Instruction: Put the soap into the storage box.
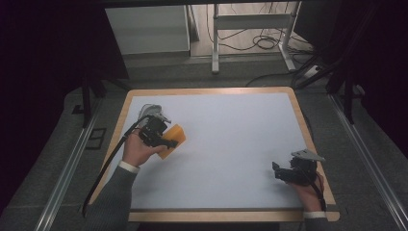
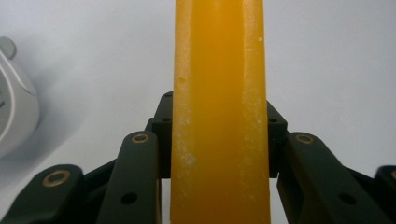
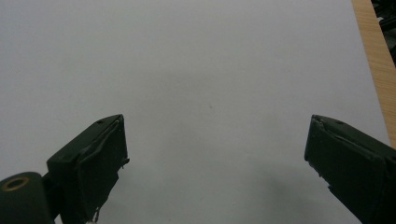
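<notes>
Wide bare white table (image 1: pixel 226 144) across frame centre, wood edge at right. Left gripper (image 1: pixel 161 137) at left of frame, clamped on orange block (image 1: pixel 174 139), jaws pressing both its sides; block points toward centre. White object (image 2: pixel 14 112) just beside, far left. Right gripper (image 1: pixel 281 172) at lower right near edge, jaws spread wide, empty. Dark floor, cables beyond.

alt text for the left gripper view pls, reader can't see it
An orange slab, seen edge-on, stands up the middle of the frame, clamped between the two black jaws of the left hand-held gripper. Behind it is a plain white table surface, and part of a rounded white object shows at the left edge.
</notes>
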Tool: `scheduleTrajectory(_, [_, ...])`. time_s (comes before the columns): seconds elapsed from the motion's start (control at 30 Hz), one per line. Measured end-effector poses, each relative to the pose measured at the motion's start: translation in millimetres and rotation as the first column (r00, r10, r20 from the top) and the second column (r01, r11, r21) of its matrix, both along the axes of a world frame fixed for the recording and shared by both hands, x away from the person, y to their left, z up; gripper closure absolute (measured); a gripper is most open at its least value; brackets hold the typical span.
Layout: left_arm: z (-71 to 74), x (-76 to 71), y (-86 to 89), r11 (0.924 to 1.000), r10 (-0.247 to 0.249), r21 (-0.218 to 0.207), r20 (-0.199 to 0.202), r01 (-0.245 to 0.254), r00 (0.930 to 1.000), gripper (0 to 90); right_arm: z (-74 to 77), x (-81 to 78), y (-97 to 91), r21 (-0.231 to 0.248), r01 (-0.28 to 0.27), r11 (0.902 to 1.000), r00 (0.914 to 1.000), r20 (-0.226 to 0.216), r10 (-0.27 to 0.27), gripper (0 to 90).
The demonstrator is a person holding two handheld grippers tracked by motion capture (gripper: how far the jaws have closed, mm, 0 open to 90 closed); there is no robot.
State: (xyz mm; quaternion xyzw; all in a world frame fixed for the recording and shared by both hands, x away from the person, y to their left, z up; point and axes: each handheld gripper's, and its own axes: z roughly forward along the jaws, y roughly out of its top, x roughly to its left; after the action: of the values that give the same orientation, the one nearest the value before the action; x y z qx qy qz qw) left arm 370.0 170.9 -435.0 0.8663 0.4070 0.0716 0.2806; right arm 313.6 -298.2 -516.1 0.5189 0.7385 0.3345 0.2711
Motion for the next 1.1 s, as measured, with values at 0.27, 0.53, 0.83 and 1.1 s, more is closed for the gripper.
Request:
scheduleTrajectory(0.27, [1.6,7.5,2.7,0.9999,0.010,-0.009,-0.001,-0.010,0.9999,60.7,-0.2,0.1,-0.5,-0.002,0.000,1.0000,1.0000,0.001,0.000,5.8])
scheduleTrajectory(0.53, [0.9,13.9,6.8,0.9997,0.023,-0.013,-0.007,-0.023,0.9997,60.7,-0.1,0.1,-0.7,-0.002,0.002,1.0000,1.0000,0.001,-0.002,5.8])
scheduleTrajectory(0.83, [8.4,21.7,11.0,0.9992,0.040,-0.004,0.004,-0.040,0.9992,60.7,0.0,0.2,-0.8,-0.001,0.004,1.0000,1.0000,-0.001,-0.004,5.8])
scheduleTrajectory(1.1, [11.9,29.8,14.0,0.9984,0.056,-0.001,0.005,-0.056,0.9984,60.7,-0.1,0.1,-1.1,-0.001,0.006,1.0000,1.0000,-0.001,-0.006,5.8])
